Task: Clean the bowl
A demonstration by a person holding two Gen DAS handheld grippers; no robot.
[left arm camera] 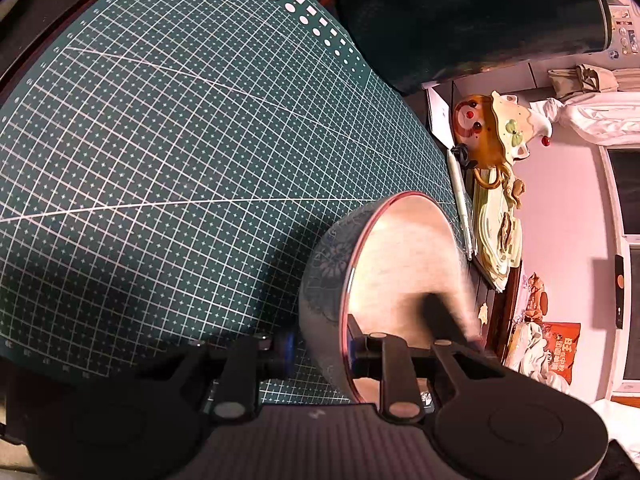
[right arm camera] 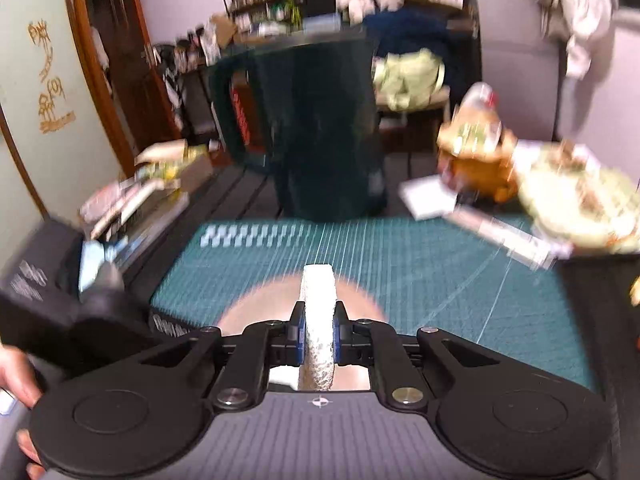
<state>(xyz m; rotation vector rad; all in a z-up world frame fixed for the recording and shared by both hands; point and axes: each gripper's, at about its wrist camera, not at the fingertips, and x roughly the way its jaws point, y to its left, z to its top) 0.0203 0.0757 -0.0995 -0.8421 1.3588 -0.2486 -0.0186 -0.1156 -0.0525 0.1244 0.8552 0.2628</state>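
In the left wrist view a patterned blue-and-white bowl (left arm camera: 372, 280) with a pale inside is tilted on its side over the green cutting mat (left arm camera: 160, 140). My left gripper (left arm camera: 320, 350) is shut on its rim, one finger outside the wall and one inside. A dark blurred shape (left arm camera: 444, 316) moves inside the bowl. In the right wrist view my right gripper (right arm camera: 318, 330) is shut on a white textured sponge (right arm camera: 318, 312) held upright. Beneath it lies the blurred pale inside of the bowl (right arm camera: 248, 312). The left gripper's black body (right arm camera: 80, 320) shows at lower left.
A tall dark green container (right arm camera: 320, 128) stands at the mat's far edge. A brown figurine (right arm camera: 476, 148), a pale green plate (right arm camera: 580, 204) and a white pen (left arm camera: 462, 208) lie along the mat's side. Books and boxes (right arm camera: 132, 200) are stacked at the left. A hand (right arm camera: 16, 372) is at lower left.
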